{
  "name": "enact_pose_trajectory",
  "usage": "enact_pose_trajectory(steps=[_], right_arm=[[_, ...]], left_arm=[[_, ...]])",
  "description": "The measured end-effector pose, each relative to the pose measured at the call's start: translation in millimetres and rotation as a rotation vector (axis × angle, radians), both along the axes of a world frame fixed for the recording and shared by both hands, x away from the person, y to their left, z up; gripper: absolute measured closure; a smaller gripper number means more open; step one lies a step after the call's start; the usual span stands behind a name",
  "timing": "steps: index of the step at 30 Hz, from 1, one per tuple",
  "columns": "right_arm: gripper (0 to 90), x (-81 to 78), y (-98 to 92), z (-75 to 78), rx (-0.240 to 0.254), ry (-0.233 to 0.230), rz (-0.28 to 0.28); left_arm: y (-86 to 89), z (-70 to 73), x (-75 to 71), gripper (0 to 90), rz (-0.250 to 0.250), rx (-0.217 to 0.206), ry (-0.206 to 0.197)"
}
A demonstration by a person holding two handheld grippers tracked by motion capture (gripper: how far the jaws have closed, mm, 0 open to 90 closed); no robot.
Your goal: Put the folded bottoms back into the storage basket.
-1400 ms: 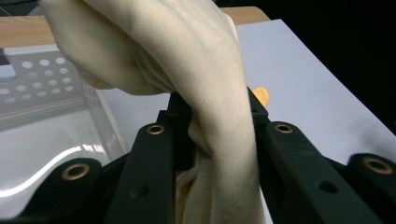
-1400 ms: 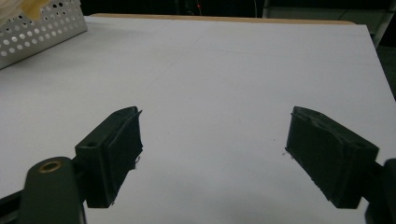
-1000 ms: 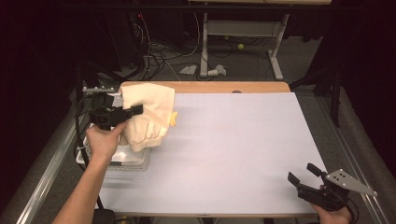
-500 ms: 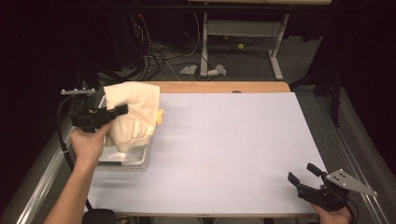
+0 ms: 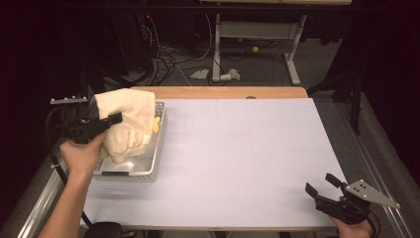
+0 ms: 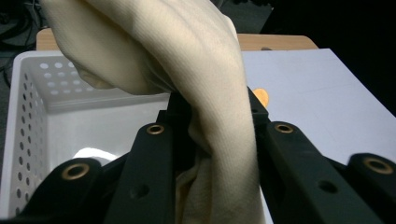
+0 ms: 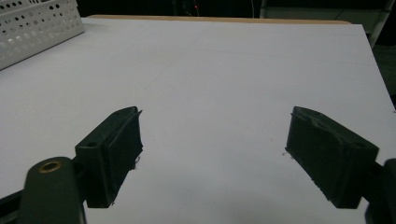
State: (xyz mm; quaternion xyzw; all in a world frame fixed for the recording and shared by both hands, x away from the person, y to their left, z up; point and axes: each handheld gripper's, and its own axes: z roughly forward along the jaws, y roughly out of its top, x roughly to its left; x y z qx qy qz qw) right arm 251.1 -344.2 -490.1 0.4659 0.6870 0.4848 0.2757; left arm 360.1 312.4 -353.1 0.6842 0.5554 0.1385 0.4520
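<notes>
A cream cloth (image 5: 128, 123) hangs bunched over a white perforated basket (image 5: 154, 163) at the table's left side. My left gripper (image 5: 117, 119) is shut on the cloth, and its black jaws pinch a thick fold of it (image 6: 219, 93) above the basket's wall (image 6: 32, 107). A small yellow-orange thing (image 5: 156, 125) peeks out beside the cloth, at the basket's right edge. At the near right corner of the table my right gripper (image 5: 319, 184) is open, with nothing but the white tabletop between its jaws (image 7: 212, 140).
A white sheet covers the table (image 5: 247, 158), with a wooden strip (image 5: 223, 92) along its far edge. Beyond the table are desk legs, cables and small objects on the floor (image 5: 213, 74). The basket's corner (image 7: 32, 28) lies far from my right gripper.
My left hand has carried the cloth to the left, across the basket. The right gripper has stayed in place.
</notes>
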Motion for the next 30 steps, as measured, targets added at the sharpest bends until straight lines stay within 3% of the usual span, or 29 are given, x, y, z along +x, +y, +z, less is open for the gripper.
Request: enact_pose_trajectory(steps=[16,30], right_arm=[[18.6,0.0,0.2,0.0,-0.002,-0.001,0.003],[18.6,0.1,0.7,0.0,-0.004,0.0,0.007]], left_arm=[[1.4,-20.7,18.6,70.3,0.046,0.029,0.059],[-8.4,-37.5,36.0,70.3,0.049,0.044,0.097]])
